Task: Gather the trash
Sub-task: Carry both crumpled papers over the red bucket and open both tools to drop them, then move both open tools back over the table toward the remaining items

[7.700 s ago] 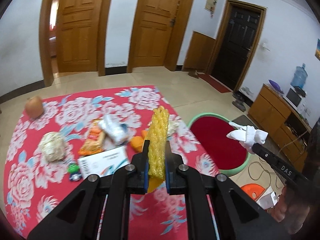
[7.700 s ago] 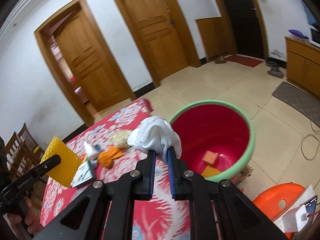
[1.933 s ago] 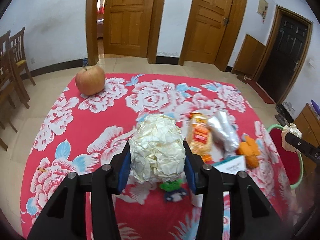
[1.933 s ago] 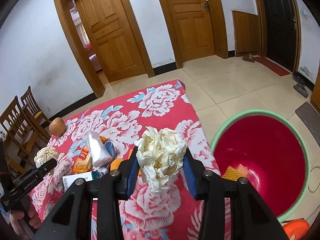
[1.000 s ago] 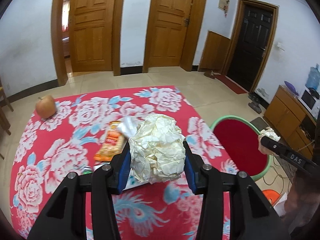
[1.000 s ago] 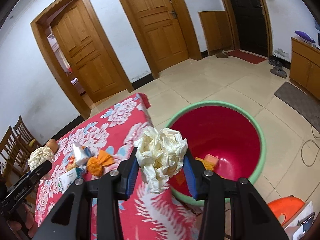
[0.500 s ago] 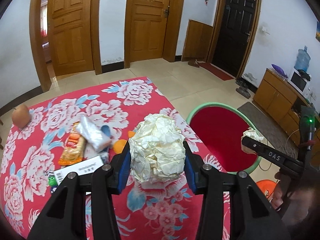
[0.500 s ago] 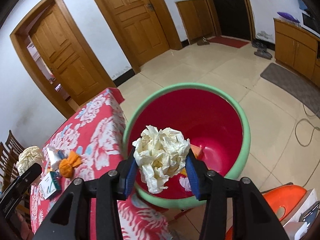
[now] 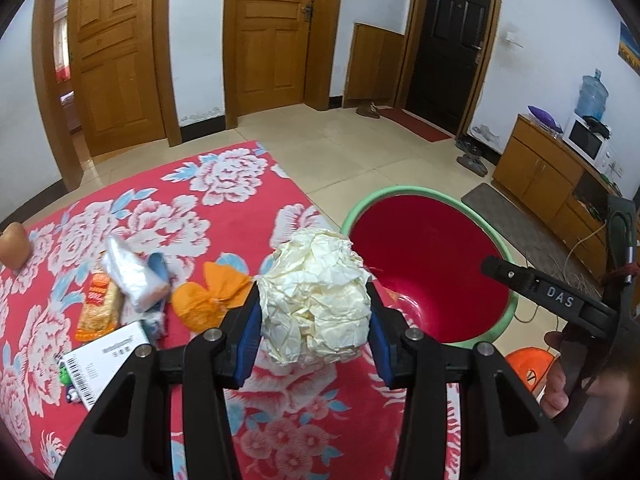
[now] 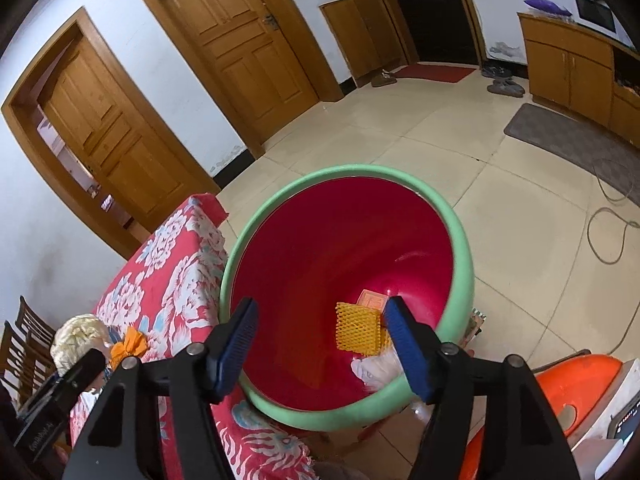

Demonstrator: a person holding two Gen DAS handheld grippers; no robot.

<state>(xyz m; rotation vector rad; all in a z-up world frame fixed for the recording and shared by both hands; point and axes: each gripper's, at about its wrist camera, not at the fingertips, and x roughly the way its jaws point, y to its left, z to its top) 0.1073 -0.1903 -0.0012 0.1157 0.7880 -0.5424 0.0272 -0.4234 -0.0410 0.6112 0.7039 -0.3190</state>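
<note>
The right gripper (image 10: 320, 346) hangs over the mouth of the red basin (image 10: 348, 174) with its jaws opening and nothing between them — through the gap only the basin's floor shows, with a yellow mesh sleeve (image 10: 357, 327), a small orange card and a bit of white trash low against the near wall. So the right side's drop looks done; the step in hand, as I judge it, is the left one.

The left gripper (image 9: 314, 318) is clamped on a crumpled paper ball (image 9: 314, 296), both blue pads pressed into its sides. It sits above the table's right edge, just short of the basin's green rim. The ball is light and springy, so it may cling to a pad or bounce off the rim. To do this well, carry it past the rim until it hangs over the red interior, then let go with the jaws wide and the fingers tilted down, so the paper falls clear rather than onto the floral tablecloth (image 9: 224, 216).

Mind the right gripper — it occupies the space over the basin, and the two tools should not meet above it.

Left on the cloth near its middle: an orange wrapper (image 9: 212, 294), a snack packet, a clear plastic bag and a white box with a barcode. An apple sits at the far left edge.
</note>
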